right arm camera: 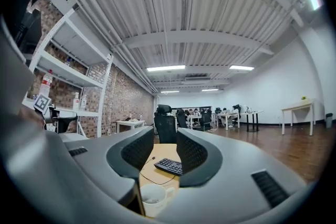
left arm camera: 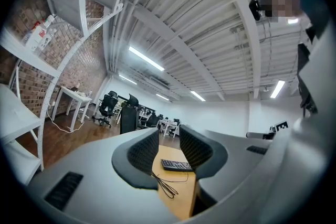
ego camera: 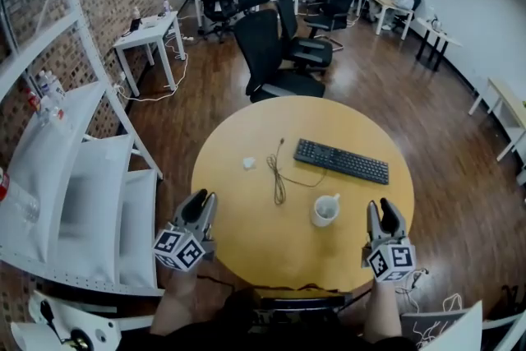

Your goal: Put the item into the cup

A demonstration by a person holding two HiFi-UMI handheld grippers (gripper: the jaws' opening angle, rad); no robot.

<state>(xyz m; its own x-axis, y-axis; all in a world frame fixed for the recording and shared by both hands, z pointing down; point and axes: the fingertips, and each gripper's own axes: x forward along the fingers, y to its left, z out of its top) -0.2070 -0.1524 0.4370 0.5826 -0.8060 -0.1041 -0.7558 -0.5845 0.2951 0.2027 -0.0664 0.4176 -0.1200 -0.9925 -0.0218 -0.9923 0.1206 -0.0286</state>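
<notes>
A white cup stands upright on the round yellow table, right of centre. The item, a small white lump, lies on the left half of the table, apart from the cup. My left gripper hovers at the table's near-left edge, jaws open and empty; its own view shows that gap. My right gripper hangs at the near-right edge, just right of the cup, open with nothing between its jaws. The cup shows low in the right gripper view.
A black keyboard lies at the far right of the table, with a thin dark cable looped across the middle. Black office chairs stand beyond the far edge. White shelving rises close on the left.
</notes>
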